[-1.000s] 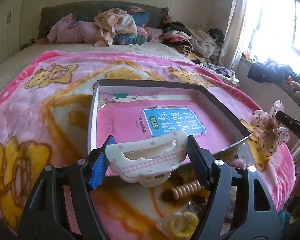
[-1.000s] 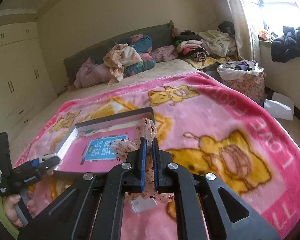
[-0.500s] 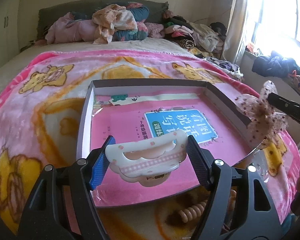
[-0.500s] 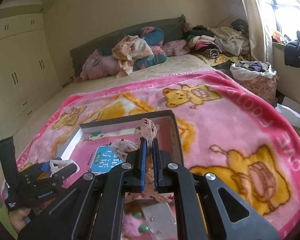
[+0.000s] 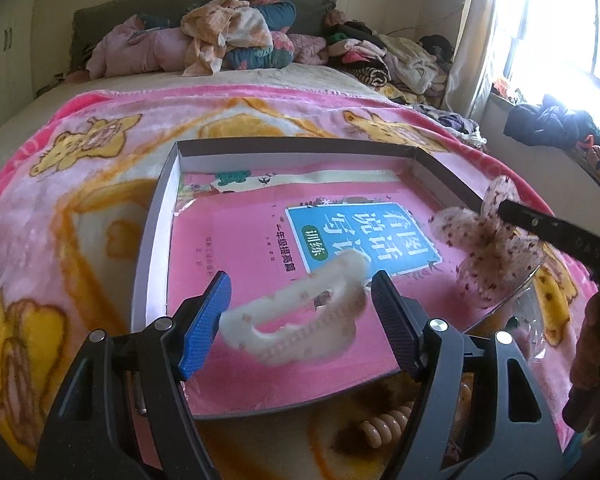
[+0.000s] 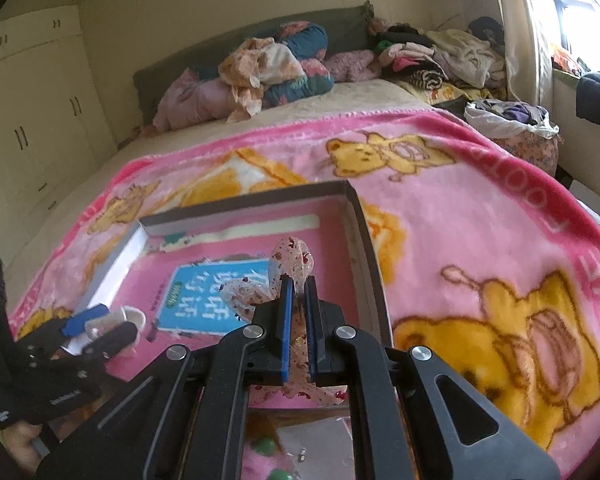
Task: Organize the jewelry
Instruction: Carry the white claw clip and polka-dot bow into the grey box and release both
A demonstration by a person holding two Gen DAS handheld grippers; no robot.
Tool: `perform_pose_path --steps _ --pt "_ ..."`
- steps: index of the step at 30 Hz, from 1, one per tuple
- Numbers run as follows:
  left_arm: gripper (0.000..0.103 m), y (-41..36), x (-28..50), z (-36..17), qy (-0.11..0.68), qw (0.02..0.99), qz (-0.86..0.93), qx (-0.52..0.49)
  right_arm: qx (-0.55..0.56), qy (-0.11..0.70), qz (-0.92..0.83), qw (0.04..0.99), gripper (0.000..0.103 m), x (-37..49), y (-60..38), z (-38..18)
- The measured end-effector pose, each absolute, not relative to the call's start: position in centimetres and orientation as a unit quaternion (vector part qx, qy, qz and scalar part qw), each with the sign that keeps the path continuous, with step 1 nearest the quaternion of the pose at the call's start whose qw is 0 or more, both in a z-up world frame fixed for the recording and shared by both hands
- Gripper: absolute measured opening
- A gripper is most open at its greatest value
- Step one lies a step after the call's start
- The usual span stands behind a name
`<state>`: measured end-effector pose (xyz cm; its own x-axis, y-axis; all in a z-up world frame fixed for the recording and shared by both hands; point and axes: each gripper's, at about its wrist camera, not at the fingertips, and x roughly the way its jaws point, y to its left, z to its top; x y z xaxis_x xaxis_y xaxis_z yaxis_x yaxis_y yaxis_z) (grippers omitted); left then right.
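Observation:
A white hair clip (image 5: 300,316) sits between the fingers of my left gripper (image 5: 300,280), shut on it over the near part of the box. The clip looks blurred and tilted, with its left end low. The shallow grey-walled box (image 5: 300,148) lies on the pink blanket with a pink book (image 5: 240,248) flat inside it. My right gripper (image 6: 298,280) is shut on a sheer speckled bow (image 6: 292,256) above the box's right side (image 6: 360,224). The bow (image 5: 480,248) and a right finger (image 5: 548,228) also show in the left wrist view. The left gripper (image 6: 100,320) appears at the lower left of the right wrist view.
A beige coiled hair tie (image 5: 384,428) and a clear plastic bag (image 5: 540,320) lie on the blanket (image 6: 480,220) in front of the box. Piled clothes (image 5: 228,40) fill the head of the bed. A wardrobe (image 6: 32,120) stands left, a window (image 5: 560,32) right.
Both grippers moved in over the box. The bow travelled left from beyond the box's right wall to above its floor. The clip went from level and sharp to tilted and blurred.

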<state>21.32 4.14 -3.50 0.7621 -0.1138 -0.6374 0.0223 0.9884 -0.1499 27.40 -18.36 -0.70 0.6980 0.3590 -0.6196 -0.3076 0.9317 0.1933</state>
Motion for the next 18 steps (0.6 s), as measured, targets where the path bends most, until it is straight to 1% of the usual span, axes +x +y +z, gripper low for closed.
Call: perform_pose_path --steps 1,5,6,7,9,11,13,15,17,18 --pt "0.063 4.1 21.3 -3.5 0.343 0.936 -0.037 -0.067 0.038 0.347 0.179 0.92 0.01 27.4 -18.4 -1.0" --pt "0.063 4.1 21.3 -3.5 0.343 0.936 -0.037 -0.067 0.035 0.347 0.172 0.921 0.013 27.1 -18.8 -1.6" --pt "0.063 4.2 21.3 -3.5 0.343 0.936 -0.036 -0.066 0.034 0.345 0.17 0.922 0.019 26.9 -18.9 -1.6" --pt "0.063 4.2 21.3 -3.5 0.343 0.936 -0.036 -0.067 0.033 0.342 0.167 0.924 0.032 26.7 -18.9 -1.5" --pt "0.063 4.2 21.4 -3.6 0.343 0.936 -0.035 -0.067 0.032 0.332 0.163 0.929 0.045 26.2 -19.2 -1.4" --pt "0.063 4.4 21.4 -3.6 0.343 0.936 -0.033 -0.068 0.029 0.325 0.162 0.931 0.047 25.7 -19.4 -1.3" --pt "0.063 4.5 21.3 -3.5 0.342 0.937 -0.031 -0.068 0.025 0.315 0.16 0.935 0.057 25.1 -19.6 -1.1" --pt "0.064 4.6 21.2 -3.5 0.34 0.937 -0.029 -0.07 0.02 0.304 0.158 0.939 0.061 24.4 -19.8 -0.8" --pt "0.069 4.6 21.0 -3.4 0.339 0.938 -0.026 -0.07 0.016 0.296 0.156 0.942 0.065 23.9 -19.9 -0.7" --pt "0.07 4.6 20.9 -3.3 0.337 0.939 -0.025 -0.07 0.016 0.29 0.156 0.944 0.069 23.4 -20.1 -0.6"
